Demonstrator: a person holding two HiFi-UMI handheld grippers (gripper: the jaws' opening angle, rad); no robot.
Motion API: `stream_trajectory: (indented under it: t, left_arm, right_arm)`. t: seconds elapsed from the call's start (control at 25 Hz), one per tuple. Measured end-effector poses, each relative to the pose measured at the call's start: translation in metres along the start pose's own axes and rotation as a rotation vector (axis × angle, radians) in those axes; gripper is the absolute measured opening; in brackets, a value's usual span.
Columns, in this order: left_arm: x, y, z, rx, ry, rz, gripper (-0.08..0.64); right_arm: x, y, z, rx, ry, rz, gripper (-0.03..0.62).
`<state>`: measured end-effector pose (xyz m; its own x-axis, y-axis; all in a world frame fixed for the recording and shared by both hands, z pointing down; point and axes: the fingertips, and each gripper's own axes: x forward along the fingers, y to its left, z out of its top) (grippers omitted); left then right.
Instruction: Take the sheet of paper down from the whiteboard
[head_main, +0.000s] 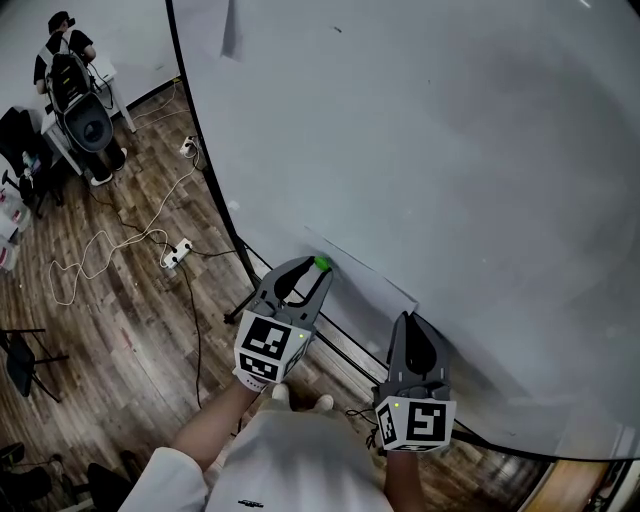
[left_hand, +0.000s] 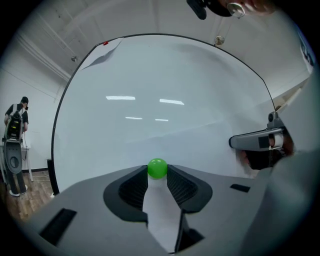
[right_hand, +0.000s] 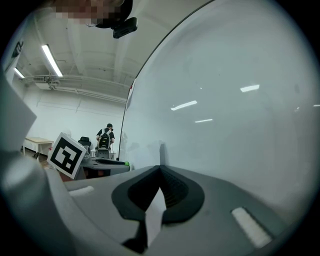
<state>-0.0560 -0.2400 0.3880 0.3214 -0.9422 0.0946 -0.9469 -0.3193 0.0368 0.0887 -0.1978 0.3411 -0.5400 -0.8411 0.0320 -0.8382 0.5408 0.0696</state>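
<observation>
A: Edges first, head view. The whiteboard (head_main: 450, 130) fills 12 through 4 o'clock. Its black frame (head_main: 205, 160) cuts from 12 down toward 6.

B: Room to move?

A: The wood floor (head_main: 120, 330) lies open at 8 to 9 o'clock, crossed by a white cable (head_main: 100, 255) and a power strip (head_main: 176, 252). A person (head_main: 62, 50) stands with gear at 10 o'clock, well apart from both tools.

B: The sheet?

A: The sheet of paper (head_main: 365, 280) lies flat on the board's lower part, near 6 o'clock. Its long edge slants down toward 4. A green magnet (head_main: 322, 264) sits at its upper-left corner.

B: Left tool?

A: The left gripper (head_main: 316, 270) is level, with its jaws spread wide yet closed on the green magnet. The ball touches both tips, dead ahead at 12 in that gripper's own view.

B: Right?

A: The right gripper (head_main: 408, 318) is at the sheet's lower-right end, 4 o'clock from the magnet. Its tips are pressed together, and a white strip of the sheet looks caught between the pads. In its own view the board spans 12 to 3, with the left gripper at 9.
</observation>
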Motion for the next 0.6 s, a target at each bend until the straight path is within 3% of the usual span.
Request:
stream_trajectory:
  t: [0.6]
  left_arm:
    - [-0.052,0.01,-0.014,-0.08,0.035,0.066,0.124]
  right_arm:
    - [-0.007,0.022,-0.004,0.012,0.013,0.06,0.009]
